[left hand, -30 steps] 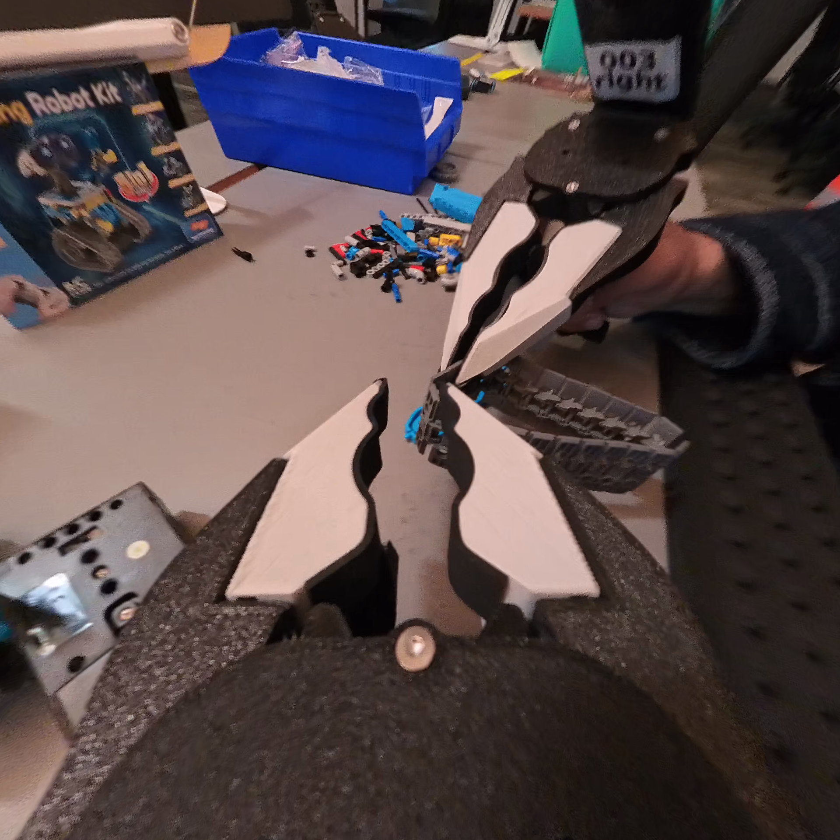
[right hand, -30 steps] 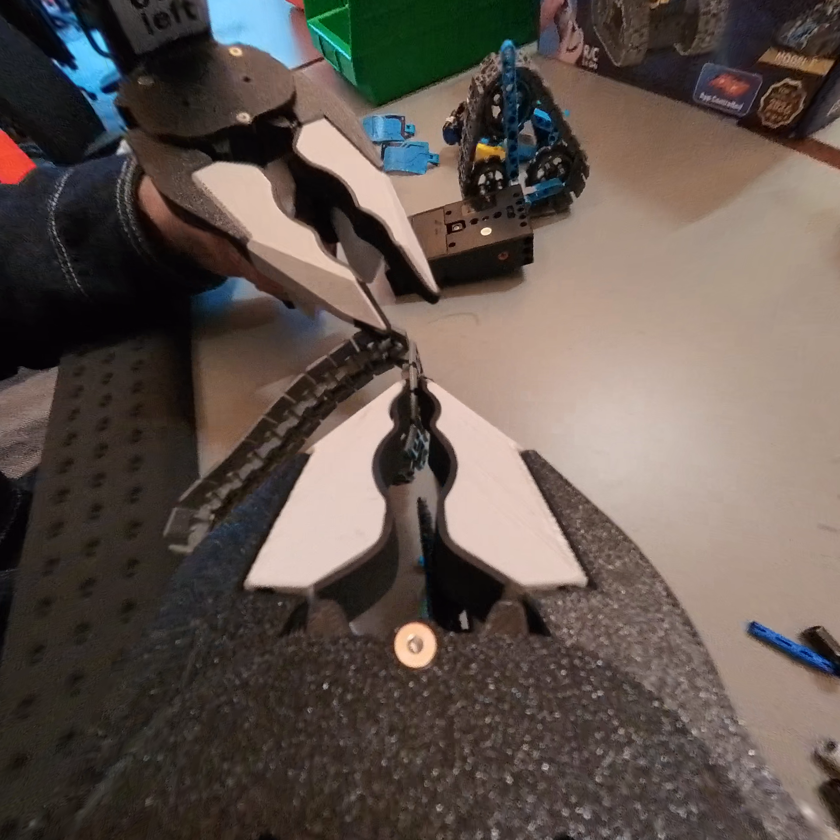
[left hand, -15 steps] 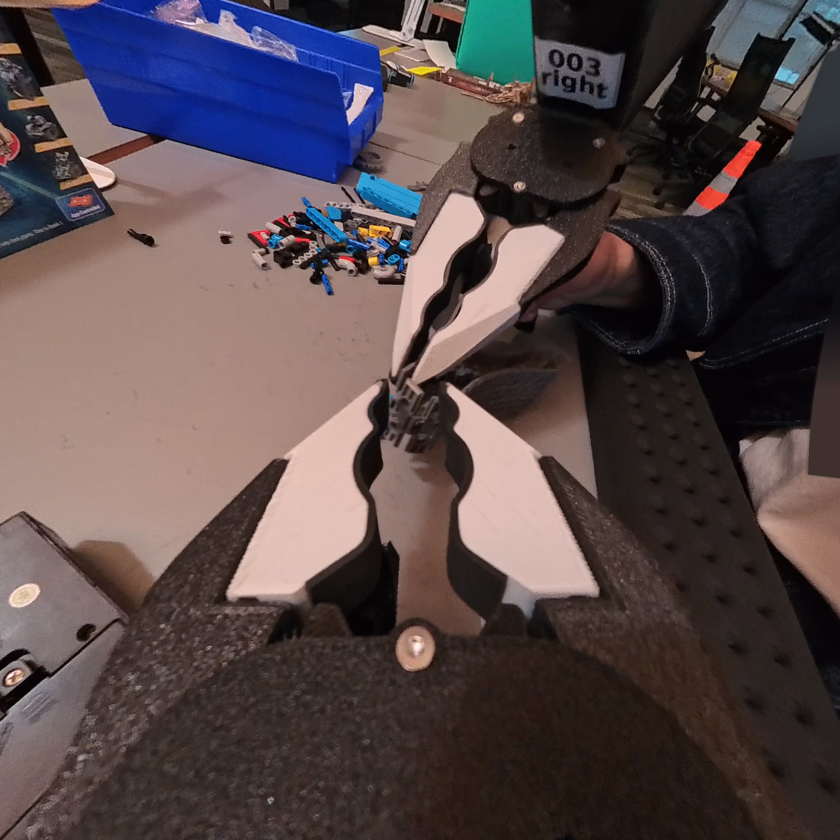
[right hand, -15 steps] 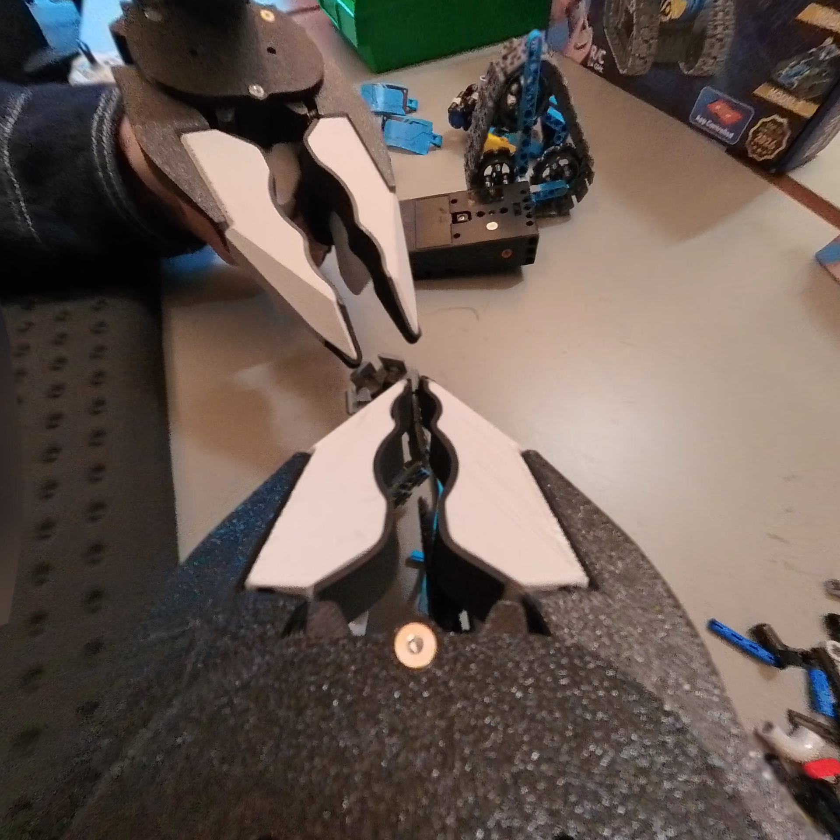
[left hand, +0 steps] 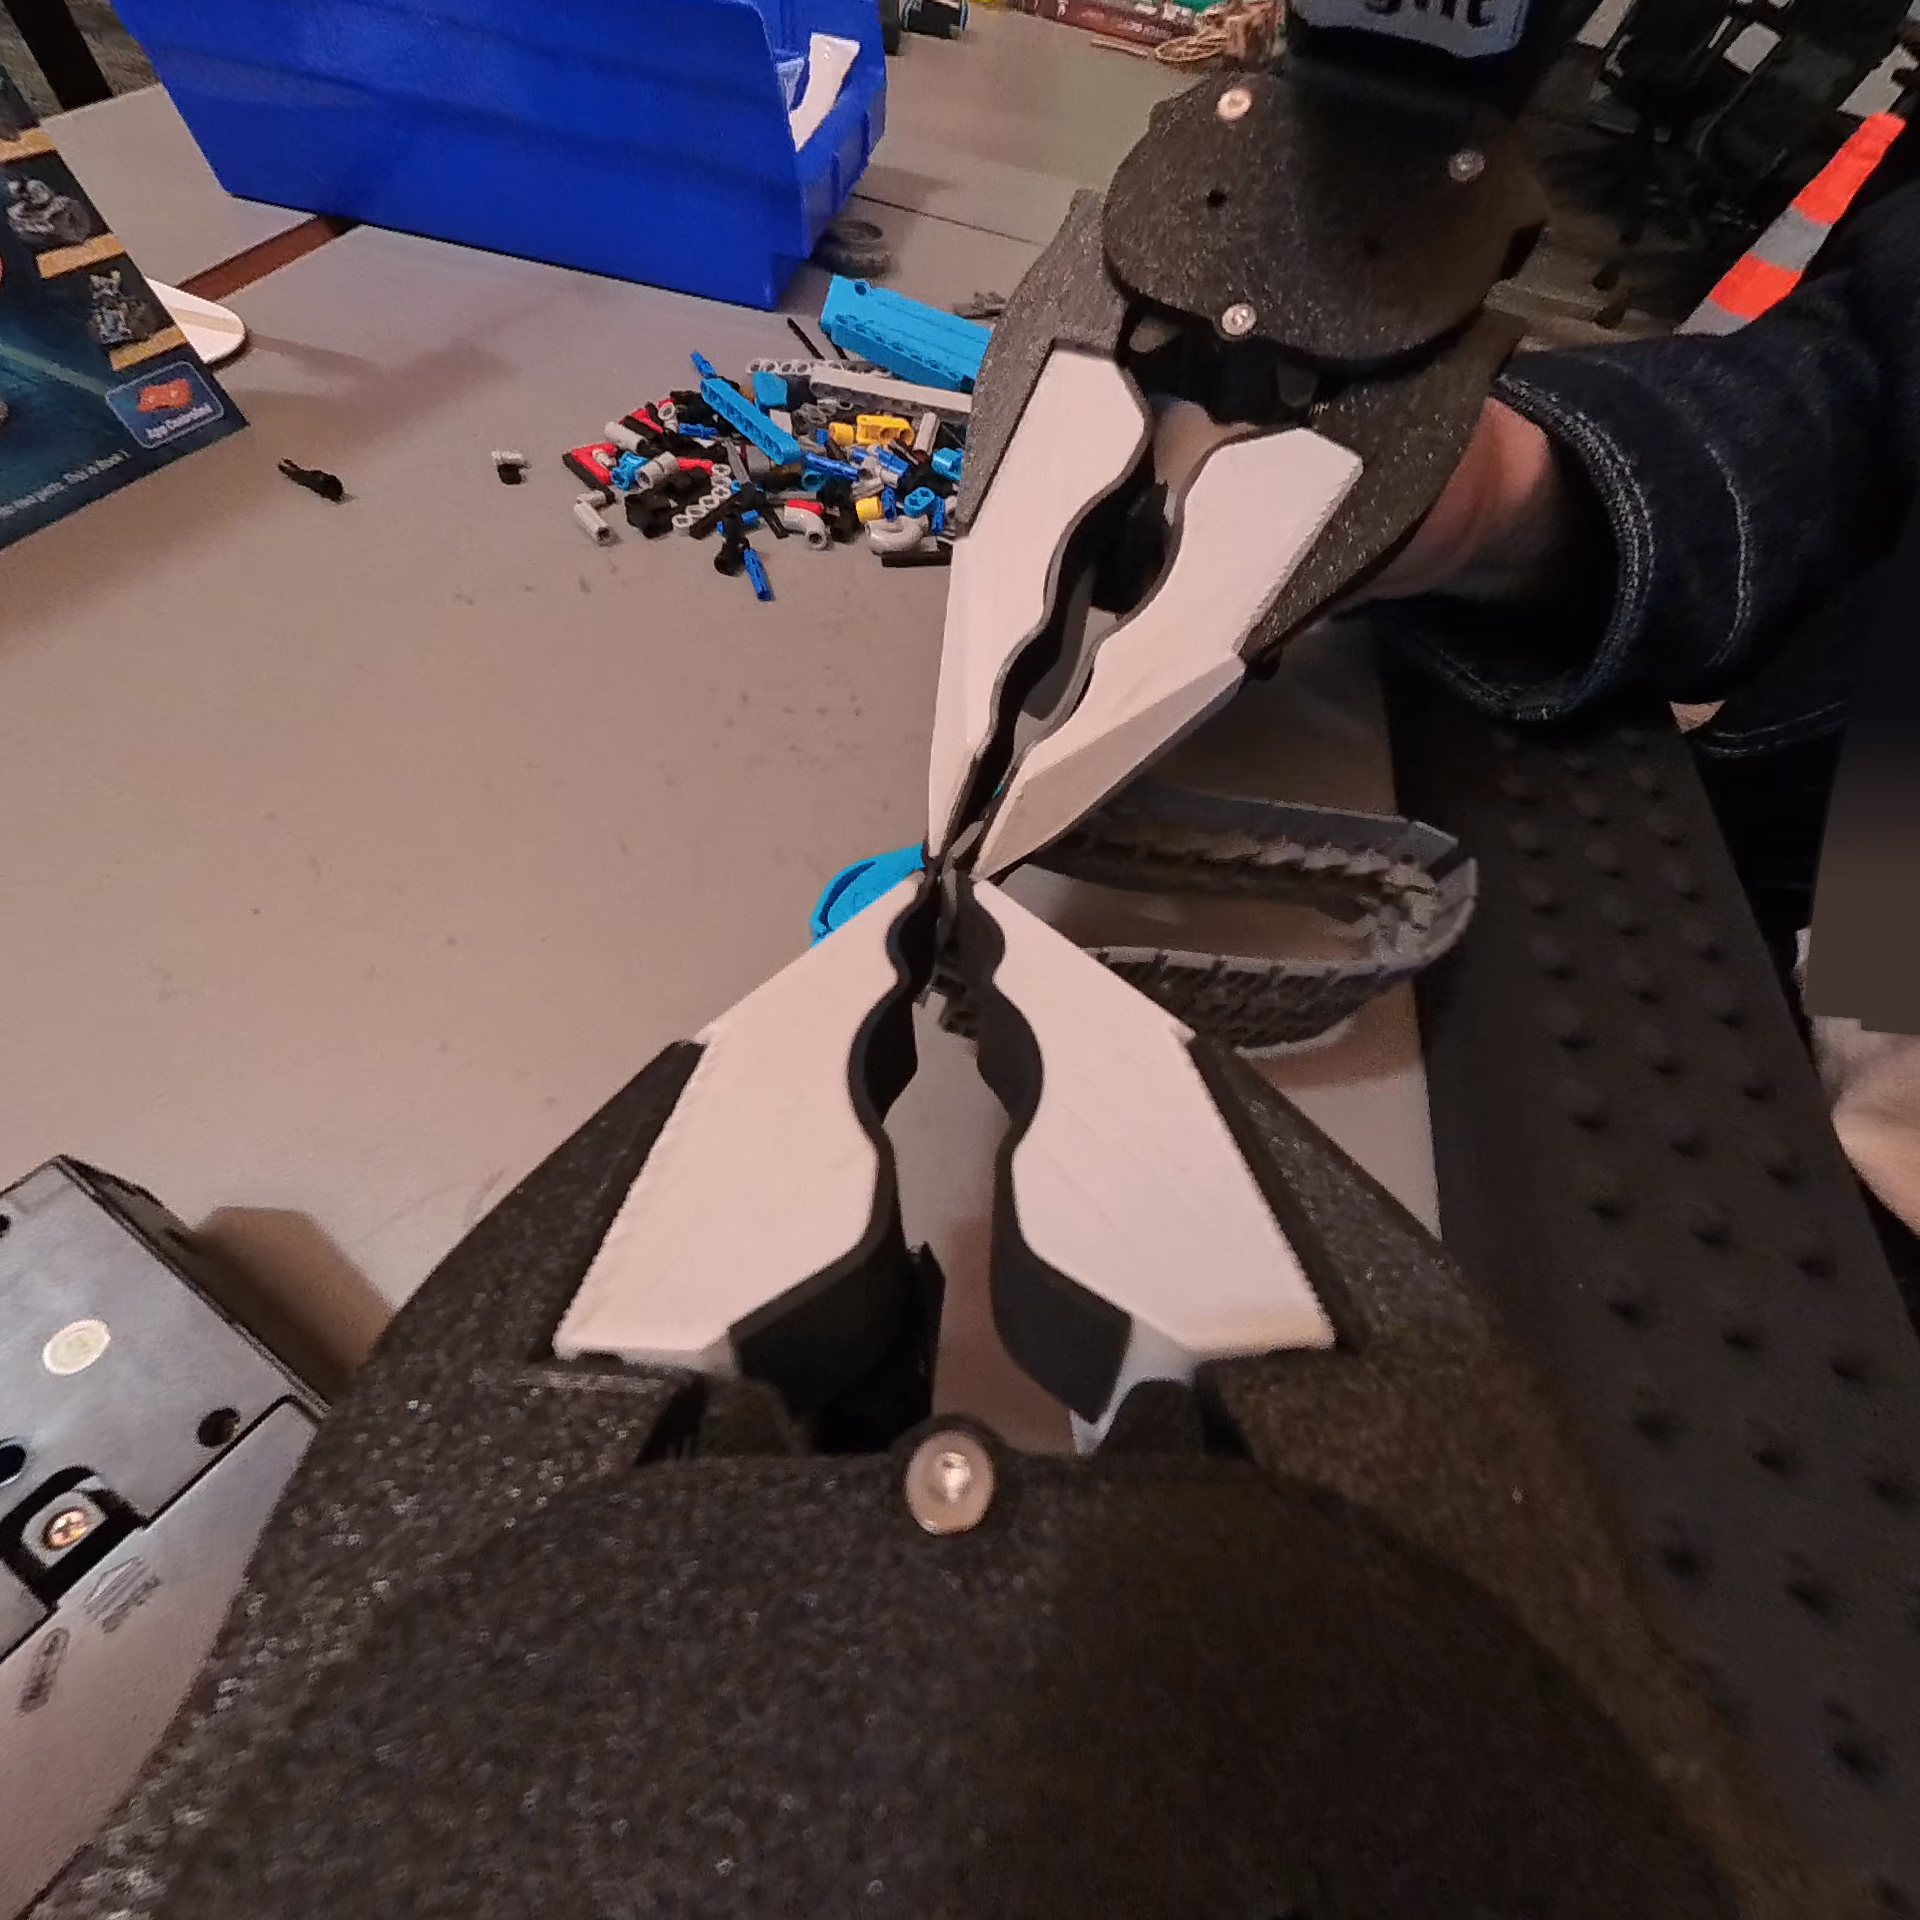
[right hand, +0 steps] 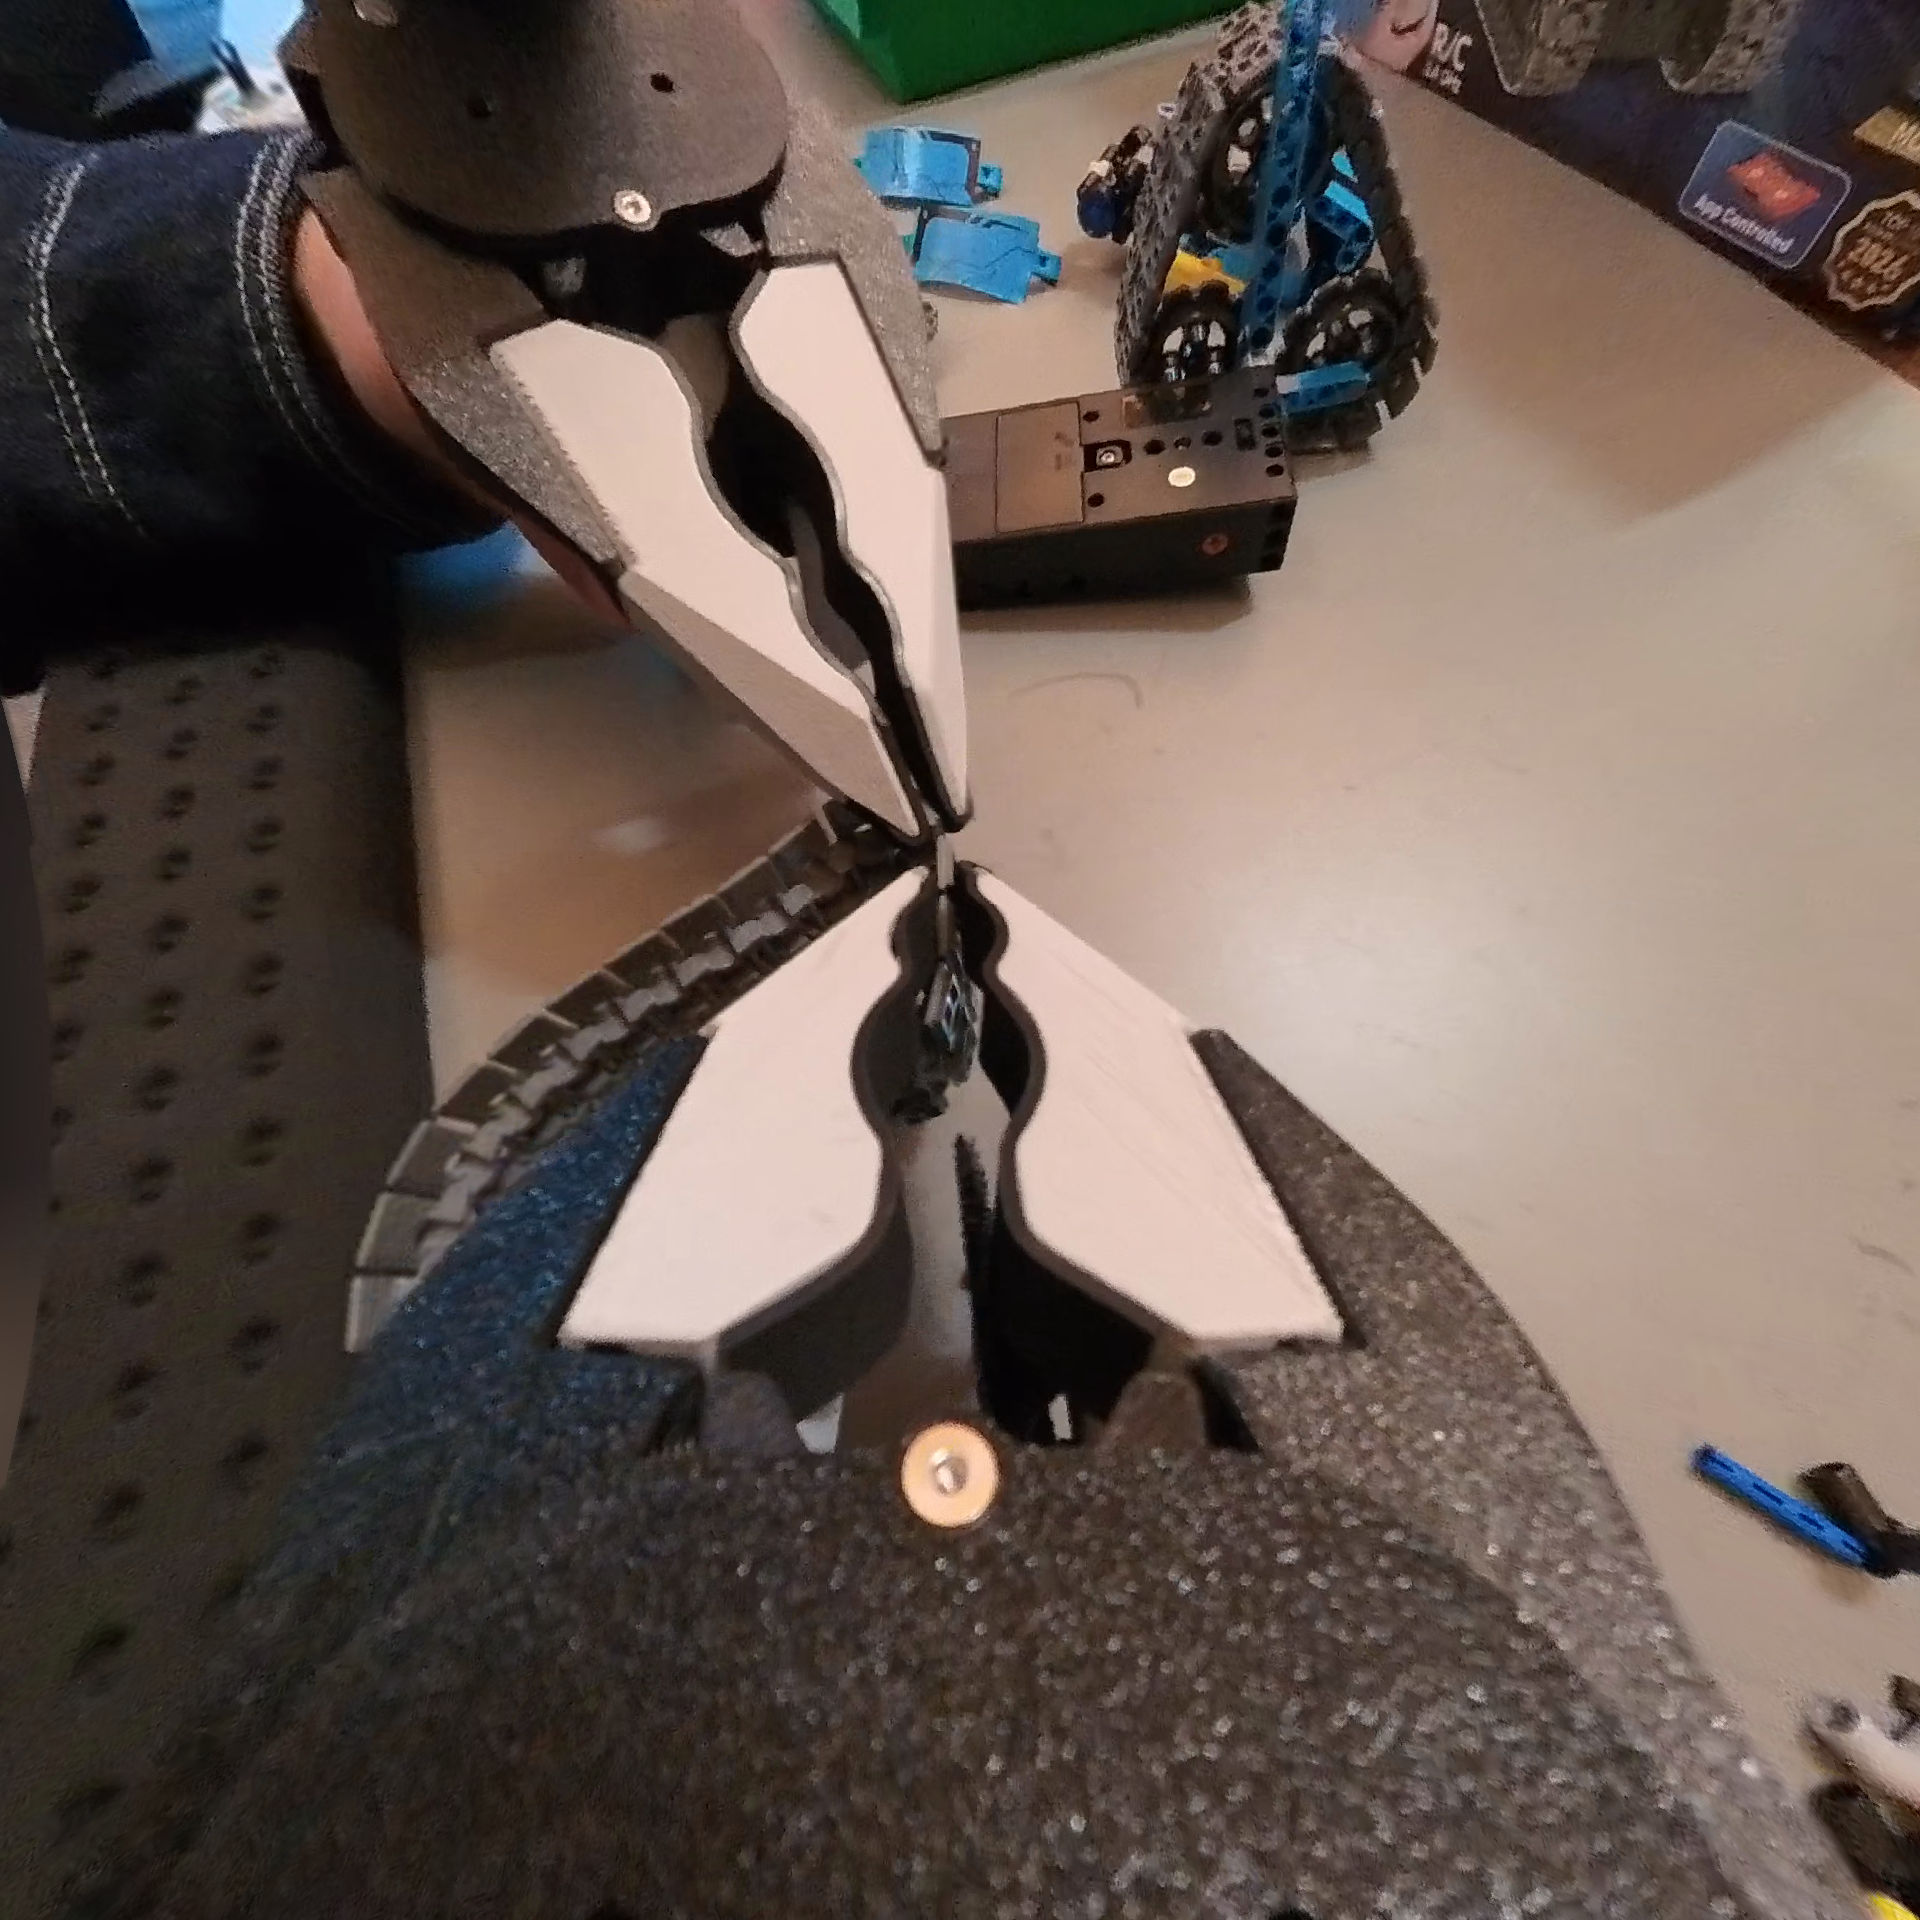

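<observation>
A grey-black rubber track (left hand: 1257,914) lies looped on the table by the black board, with a blue part (left hand: 857,894) at its near end. My left gripper (left hand: 940,899) is shut on that end of the track. My right gripper (left hand: 961,852) comes down from above, tip to tip with the left, and is shut on the same end. In the right wrist view the right gripper (right hand: 948,883) pinches a thin black-and-blue link between its fingers. The track (right hand: 623,997) curves away to the left. The left gripper (right hand: 935,821) meets it from above.
A pile of small building parts (left hand: 769,468) and a blue bin (left hand: 520,125) lie beyond. A black battery box (right hand: 1122,509), a tracked model (right hand: 1278,187), blue pieces (right hand: 956,208), a green bin (right hand: 987,42) and a kit box (right hand: 1662,104) stand far off. A perforated black board (left hand: 1662,1247) borders the table. My two grippers' fingertips are within a few centimetres of each other. The tracked model (right hand: 1278,187) is about 20 centimetres from both grippers' fingertips.
My left gripper was open around the track end and has shut on it. The right gripper stayed shut on the track, and the two tips have come together.
</observation>
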The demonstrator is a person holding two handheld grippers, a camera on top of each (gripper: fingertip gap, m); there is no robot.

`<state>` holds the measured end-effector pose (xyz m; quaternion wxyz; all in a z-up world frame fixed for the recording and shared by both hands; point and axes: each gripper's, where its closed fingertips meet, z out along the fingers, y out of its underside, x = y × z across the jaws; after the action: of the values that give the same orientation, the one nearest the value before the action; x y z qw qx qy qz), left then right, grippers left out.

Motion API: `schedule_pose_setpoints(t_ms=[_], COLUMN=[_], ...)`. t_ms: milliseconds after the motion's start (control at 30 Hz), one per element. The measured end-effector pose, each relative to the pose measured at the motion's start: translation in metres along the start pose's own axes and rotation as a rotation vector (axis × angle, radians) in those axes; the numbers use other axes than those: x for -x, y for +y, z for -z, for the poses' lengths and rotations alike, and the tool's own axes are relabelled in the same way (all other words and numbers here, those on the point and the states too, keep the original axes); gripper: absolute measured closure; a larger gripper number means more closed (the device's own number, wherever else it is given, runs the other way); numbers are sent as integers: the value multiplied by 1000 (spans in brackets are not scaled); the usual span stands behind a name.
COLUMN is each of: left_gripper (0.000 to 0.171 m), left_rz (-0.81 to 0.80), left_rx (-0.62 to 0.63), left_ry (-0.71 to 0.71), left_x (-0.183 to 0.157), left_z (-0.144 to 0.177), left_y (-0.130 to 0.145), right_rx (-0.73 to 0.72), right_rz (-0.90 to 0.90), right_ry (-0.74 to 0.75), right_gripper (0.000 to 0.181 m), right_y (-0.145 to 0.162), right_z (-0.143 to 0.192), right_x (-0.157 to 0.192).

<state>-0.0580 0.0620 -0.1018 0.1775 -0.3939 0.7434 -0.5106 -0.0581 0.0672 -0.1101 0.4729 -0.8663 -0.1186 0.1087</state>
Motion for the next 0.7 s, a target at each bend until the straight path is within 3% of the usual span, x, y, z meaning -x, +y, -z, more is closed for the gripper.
schedule_pose_setpoints(t_ms=[267,700], left_gripper=[167,169], left_rz=[-121,-82], left_rx=[65,150], left_ry=[-64,-21], left_x=[2,-3], left_z=[-3,-8], left_y=[10,30], right_rx=[35,104], right_rz=[-30,-61], right_ry=[-18,-62], right_gripper=[181,180], right_y=[7,21], right_z=[-4,-12], right_x=[1,7])
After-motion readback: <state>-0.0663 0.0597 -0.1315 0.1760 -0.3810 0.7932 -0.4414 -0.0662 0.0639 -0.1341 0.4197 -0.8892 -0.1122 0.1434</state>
